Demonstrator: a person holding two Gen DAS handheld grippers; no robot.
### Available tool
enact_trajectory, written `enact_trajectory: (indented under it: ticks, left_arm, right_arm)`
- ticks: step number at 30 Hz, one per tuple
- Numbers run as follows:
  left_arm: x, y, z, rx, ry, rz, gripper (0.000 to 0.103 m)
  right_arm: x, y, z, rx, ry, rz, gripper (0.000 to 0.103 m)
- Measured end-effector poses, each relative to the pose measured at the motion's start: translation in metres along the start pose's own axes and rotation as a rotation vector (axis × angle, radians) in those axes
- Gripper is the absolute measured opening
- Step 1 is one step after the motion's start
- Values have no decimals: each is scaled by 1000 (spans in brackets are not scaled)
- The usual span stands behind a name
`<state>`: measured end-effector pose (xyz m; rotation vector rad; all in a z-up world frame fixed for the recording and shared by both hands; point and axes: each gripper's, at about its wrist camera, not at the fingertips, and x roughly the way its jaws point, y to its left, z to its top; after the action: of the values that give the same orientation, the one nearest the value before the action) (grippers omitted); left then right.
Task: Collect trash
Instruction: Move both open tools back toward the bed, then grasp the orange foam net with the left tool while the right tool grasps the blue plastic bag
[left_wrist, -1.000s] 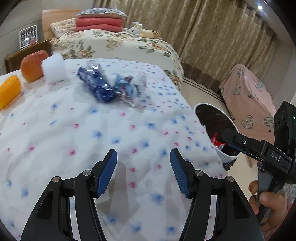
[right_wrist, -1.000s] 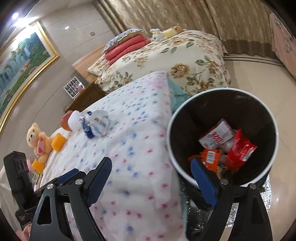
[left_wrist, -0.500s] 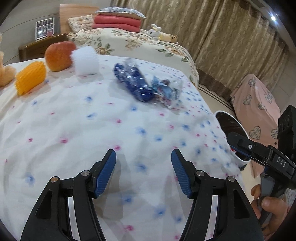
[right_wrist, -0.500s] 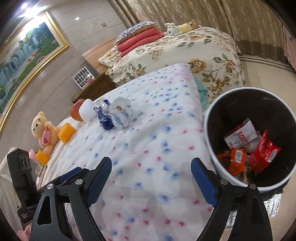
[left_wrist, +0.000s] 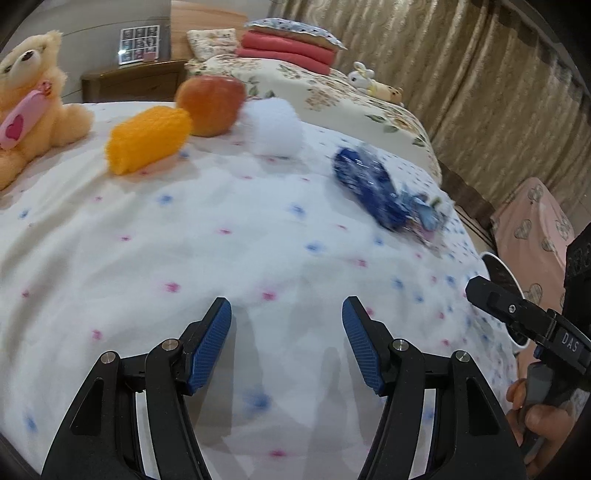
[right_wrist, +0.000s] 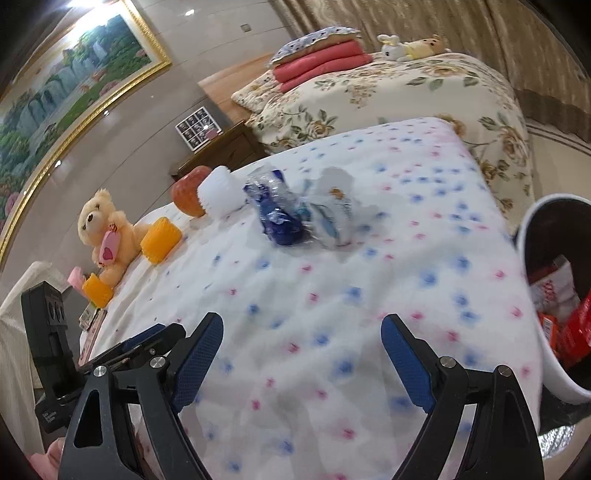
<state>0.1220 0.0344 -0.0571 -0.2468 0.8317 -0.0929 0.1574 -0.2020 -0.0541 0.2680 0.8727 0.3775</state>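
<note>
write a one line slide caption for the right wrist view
Open right gripper above the dotted bedspread, facing blue and clear plastic wrappers, trash bin at right.

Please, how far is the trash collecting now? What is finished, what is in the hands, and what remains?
Done: the bin beside the bed already contains red and white wrappers. In hand: nothing; the left gripper and right gripper are both open and empty above the dotted quilt. Left: the blue wrapper and the clear wrapper lie on the quilt.
</note>
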Motion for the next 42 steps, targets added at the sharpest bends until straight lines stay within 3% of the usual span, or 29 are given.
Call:
enact_trajectory:
  ticks: [10,20,25,28,32,34,36,38,42]
  left_arm:
    - [0,48,29,-45,-30,74,66]
    - [4,94,77,-32,-79,166,76]
    - [14,103,99,32,-104,207,82]
    - [26,107,108,62,-98,234,82]
    - [39,111,113,75,-78,239,82]
    - [43,111,113,77,-66,234,81]
    - [46,113,113,75,-58,219,76]
    - [47,113,112,74,-46,201,57]
    - [48,112,110,76,-38,170,42]
  right_arm:
    - [27,34,19,-65,-16,50,88]
    - [54,52,51,-103,-52,6,87]
    - [70,50,60,-99,-44,-46,87]
    - [86,48,60,-103,-3,-79,79]
    - [101,47,57,-112,42,-106,60]
    - [101,47,56,-119,43,-113,59]
    - [101,47,57,-122,42,-117,55]
    - [101,46,57,-116,41,-119,50]
    - [99,44,58,-103,32,-115,37]
